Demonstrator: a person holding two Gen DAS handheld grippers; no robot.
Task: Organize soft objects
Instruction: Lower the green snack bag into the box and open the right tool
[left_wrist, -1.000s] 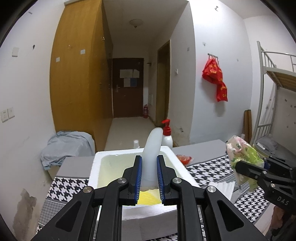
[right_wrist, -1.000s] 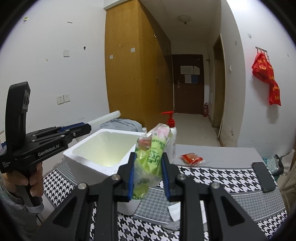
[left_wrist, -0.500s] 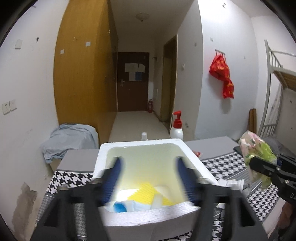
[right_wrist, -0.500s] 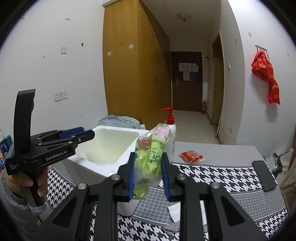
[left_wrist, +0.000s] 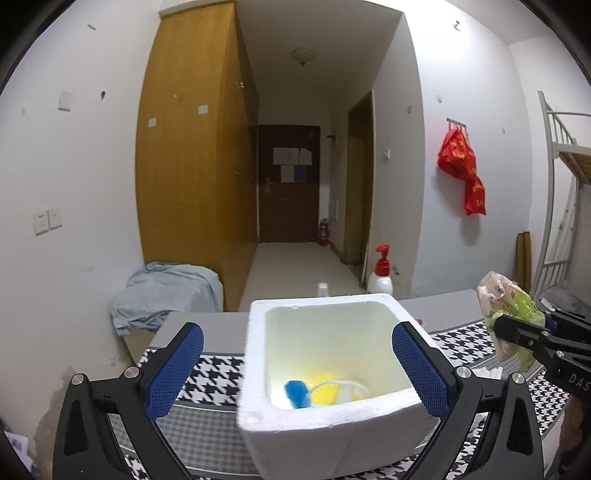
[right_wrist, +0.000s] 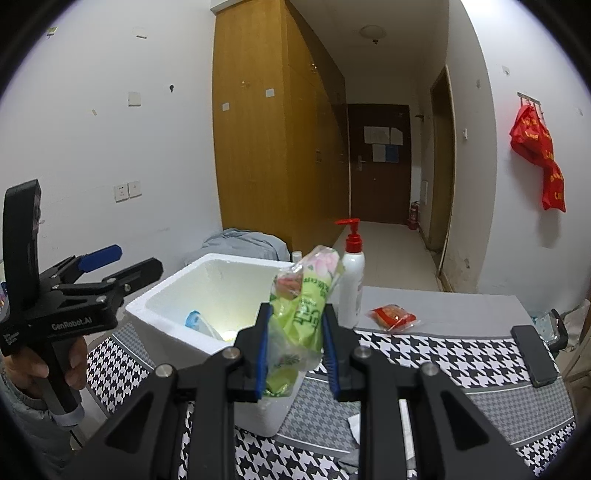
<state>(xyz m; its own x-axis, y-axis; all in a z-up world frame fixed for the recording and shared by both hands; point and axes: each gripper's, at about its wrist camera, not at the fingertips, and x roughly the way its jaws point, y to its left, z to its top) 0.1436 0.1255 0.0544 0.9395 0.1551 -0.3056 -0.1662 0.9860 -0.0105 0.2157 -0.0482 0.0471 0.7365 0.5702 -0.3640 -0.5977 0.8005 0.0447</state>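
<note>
While the white square foam box (left_wrist: 325, 417) sits on the black-and-white houndstooth tablecloth (right_wrist: 450, 354) with a blue-capped bottle (left_wrist: 297, 393) inside, the left gripper (left_wrist: 297, 363) hovers over it, jaws opening and empty, and the right gripper (right_wrist: 294, 345) clamps a green crinkled plastic packet (right_wrist: 301, 314) beside the box

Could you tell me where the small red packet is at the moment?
In the right wrist view the small red packet lies on the grey tabletop, just right of the pump bottle behind the foam box.
</note>
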